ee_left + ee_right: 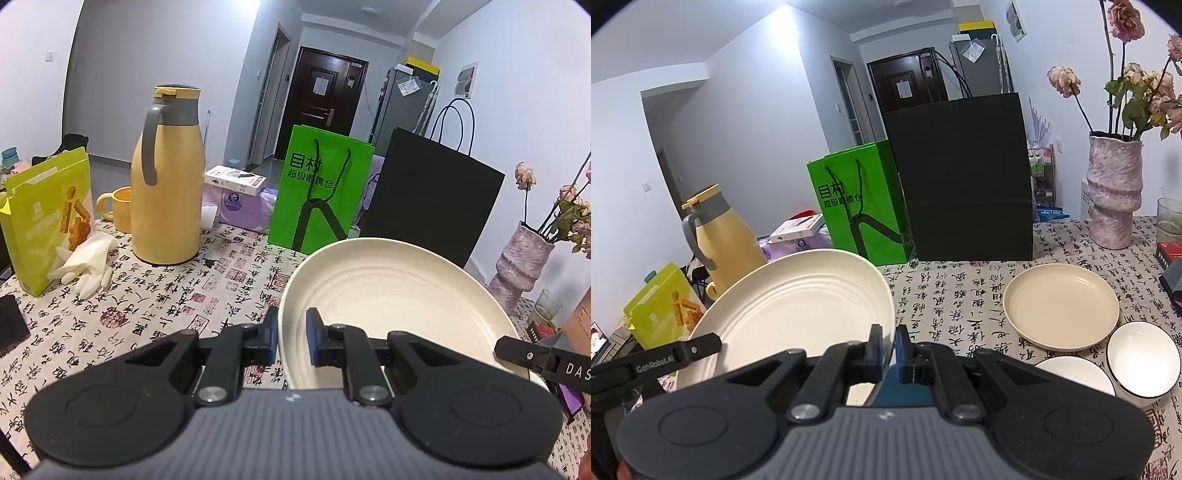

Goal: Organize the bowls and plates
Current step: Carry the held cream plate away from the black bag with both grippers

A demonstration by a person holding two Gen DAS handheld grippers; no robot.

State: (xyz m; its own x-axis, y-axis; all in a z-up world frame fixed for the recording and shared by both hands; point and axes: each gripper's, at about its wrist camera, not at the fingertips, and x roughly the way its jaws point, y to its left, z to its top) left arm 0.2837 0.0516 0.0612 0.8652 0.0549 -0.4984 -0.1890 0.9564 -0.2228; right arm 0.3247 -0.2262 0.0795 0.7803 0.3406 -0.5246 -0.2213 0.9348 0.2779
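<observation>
Over the patterned surface (155, 295), from the left wrist view: our left tongs (291, 338) are clamped on the near-left rim of a large cream plate (388, 306), one blue pad outside the rim, one inside. The plate is tilted and held clear of the cloth. At right the tip of the right tongs (517, 352) meets the plate's far edge. A yellow flask (168, 177), green bag (321, 192) and black bag (432, 199) stand behind.

From the right wrist view: our right tongs (889, 347) pinch the same cream plate (798, 310) at its right rim, pads closed on the thin edge. A tan plate (1060, 306) lies flat on the surface (942, 291) to the right, with two white bowls (1141, 358) just beside it, nearer us.

Handling, as we judge it: the plate looks stiff, light, smooth, so slippery at the rim. Opposite-rim grips suit it; keep both level, and lower it onto the tan plate gently.
</observation>
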